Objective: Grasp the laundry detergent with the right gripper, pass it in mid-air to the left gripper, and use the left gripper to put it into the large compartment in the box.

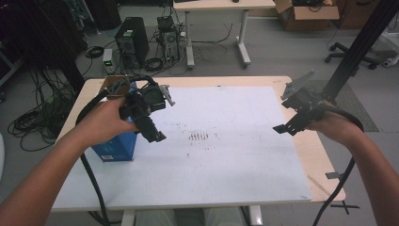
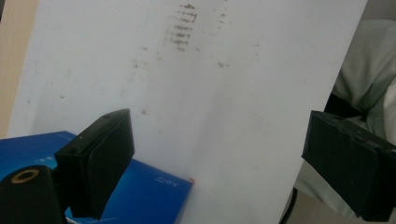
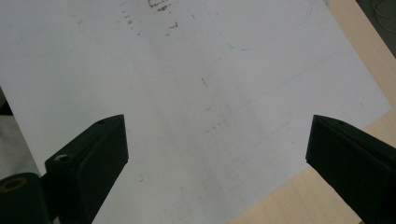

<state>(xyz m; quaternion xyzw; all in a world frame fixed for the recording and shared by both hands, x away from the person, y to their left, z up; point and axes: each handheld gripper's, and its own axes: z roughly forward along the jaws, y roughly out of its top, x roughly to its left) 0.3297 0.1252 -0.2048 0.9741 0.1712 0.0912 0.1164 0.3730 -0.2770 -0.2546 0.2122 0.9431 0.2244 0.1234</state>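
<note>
blue box [image 1: 115, 146], smudged white sheet [image 1: 226, 155]

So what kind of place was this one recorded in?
Most likely a lab or workshop: computer towers with loose cables on the floor, an office chair, and a marked white sheet on the work table.

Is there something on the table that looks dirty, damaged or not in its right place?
Yes. The white sheet that covers the table has a patch of dark smudged marks near its middle, like rows of short streaks. The blue box sits under the left gripper, upright. Nothing looks spilled or broken.
</note>
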